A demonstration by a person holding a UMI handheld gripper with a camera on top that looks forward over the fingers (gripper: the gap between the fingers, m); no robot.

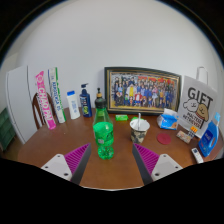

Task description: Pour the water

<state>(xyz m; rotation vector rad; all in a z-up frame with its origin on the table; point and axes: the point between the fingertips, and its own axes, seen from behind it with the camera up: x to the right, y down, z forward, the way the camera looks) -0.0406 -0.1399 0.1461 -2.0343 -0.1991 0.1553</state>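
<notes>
While nothing sits between them, the gripper [112, 160] hangs with its two fingers spread wide and empty, pink pads [76, 160] facing inward, lined up on the wooden table [60, 140]. Straight ahead at twelve o'clock, just beyond the fingertips, stands one green bottle [104, 134], upright, close to the left finger; that looks like the vessel to pour from. At one o'clock, a little to its right and apart from it, waits one paper cup [139, 128], open mouth up, the likely target. I'd say the wide stance is set to take the bottle's body. Against the wall at twelve stands one framed group photo [143, 91]; near eleven, one white bottle [73, 104] and one dark blue bottle [86, 100]; at two o'clock, one gift sign [199, 105]. No grasp made yet.
</notes>
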